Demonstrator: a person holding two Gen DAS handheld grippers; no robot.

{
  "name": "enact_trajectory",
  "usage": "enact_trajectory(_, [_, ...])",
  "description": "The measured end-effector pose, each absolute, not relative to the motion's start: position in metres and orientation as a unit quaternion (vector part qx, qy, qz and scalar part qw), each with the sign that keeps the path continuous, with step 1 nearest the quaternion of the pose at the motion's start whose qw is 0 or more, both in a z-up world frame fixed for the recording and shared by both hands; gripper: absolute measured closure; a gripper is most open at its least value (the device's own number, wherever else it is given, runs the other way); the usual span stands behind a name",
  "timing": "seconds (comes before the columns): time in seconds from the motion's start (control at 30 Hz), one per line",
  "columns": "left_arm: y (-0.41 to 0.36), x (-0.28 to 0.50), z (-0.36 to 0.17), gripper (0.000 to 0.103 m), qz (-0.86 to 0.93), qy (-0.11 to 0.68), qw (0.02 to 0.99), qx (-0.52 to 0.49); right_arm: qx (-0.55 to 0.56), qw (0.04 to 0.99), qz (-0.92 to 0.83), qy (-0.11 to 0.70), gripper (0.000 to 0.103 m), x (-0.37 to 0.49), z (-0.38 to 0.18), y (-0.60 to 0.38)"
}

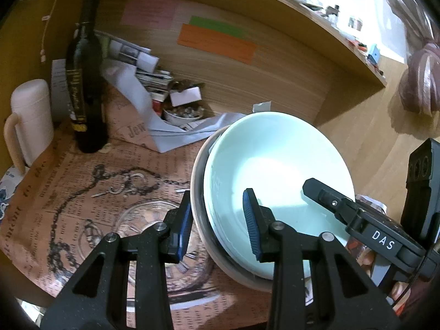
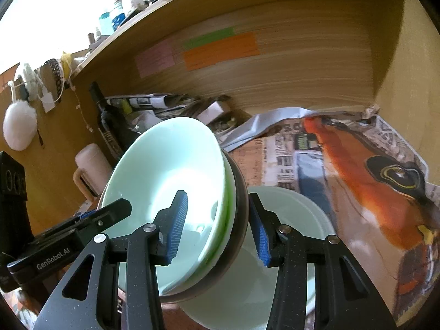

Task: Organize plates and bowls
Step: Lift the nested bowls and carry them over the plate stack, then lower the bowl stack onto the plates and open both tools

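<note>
A nested stack of bowls is held between both grippers, tilted above the table. The top bowl [image 1: 275, 165] is pale mint, and a grey-brown outer bowl [image 1: 197, 192] shows at the stack's rim. My left gripper [image 1: 217, 225] is shut on the stack's left rim, one pad inside and one outside. My right gripper [image 2: 220, 229] is shut on the opposite rim of the mint bowl [image 2: 165, 165], where a green-edged bowl [image 2: 230, 200] shows between layers. Under the stack sits another pale bowl [image 2: 297, 220] on the table. Each gripper's finger shows in the other's view.
A dark wine bottle [image 1: 85, 82] and a cream mug [image 1: 30, 121] stand at the back left. Piled papers [image 1: 148, 68] and a small dish of bits [image 1: 181, 114] lie against the wooden back wall [image 1: 275, 82]. A newspaper-print cloth [image 1: 68, 206] covers the table, and a bird-print sheet [image 2: 371, 178] lies to the right.
</note>
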State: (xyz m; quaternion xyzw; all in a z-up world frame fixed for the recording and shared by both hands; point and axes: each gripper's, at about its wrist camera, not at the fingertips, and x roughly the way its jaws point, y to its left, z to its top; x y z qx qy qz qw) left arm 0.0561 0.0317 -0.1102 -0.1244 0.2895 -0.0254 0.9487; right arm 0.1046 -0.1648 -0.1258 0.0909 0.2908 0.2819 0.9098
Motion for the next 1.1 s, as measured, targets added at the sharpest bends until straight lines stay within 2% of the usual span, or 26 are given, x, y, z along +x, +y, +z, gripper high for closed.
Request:
enact_trajectory(0.5, [-0.003,0.07,-0.125,0.068,-0.044,0.319,0.94,-0.113,0.106,0.91,0.257,0.309,0.062,0.11,-0.14,-0.2])
enact_trajectory(1.1, [-0.01,0.088,-0.14,0.068,-0.06,0.343,0.93,-0.117,0.113,0.903,0.241,0.337,0.062,0.125,-0.159,-0.209])
